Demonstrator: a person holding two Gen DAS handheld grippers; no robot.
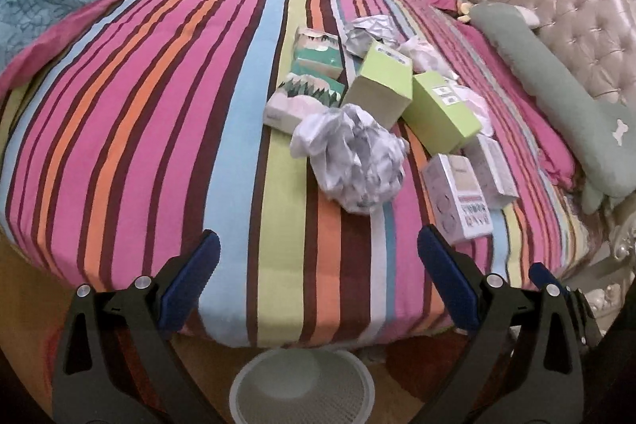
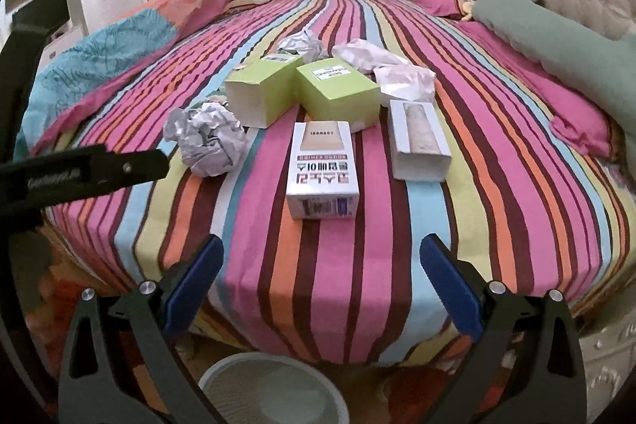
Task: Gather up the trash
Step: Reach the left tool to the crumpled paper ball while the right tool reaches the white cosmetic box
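Observation:
Trash lies in a heap on the striped bed [image 1: 159, 146]. A crumpled paper ball [image 1: 353, 157] is nearest my left gripper [image 1: 318, 257], which is open and empty over the bed's near edge. Two green boxes [image 1: 381, 82] and a white box [image 1: 457, 201] lie beyond. In the right wrist view, a white printed box [image 2: 322, 169] lies straight ahead of my open, empty right gripper [image 2: 322, 261]. The green boxes [image 2: 338, 94], another white box [image 2: 417, 142] and the paper ball [image 2: 206, 138] lie around it.
A white mesh bin [image 1: 302, 384] stands on the floor below the bed edge, also in the right wrist view [image 2: 270, 392]. A green pillow [image 1: 556, 86] and a tufted headboard [image 1: 576, 6] are at right. A folded quilt [image 2: 99, 58] lies at left.

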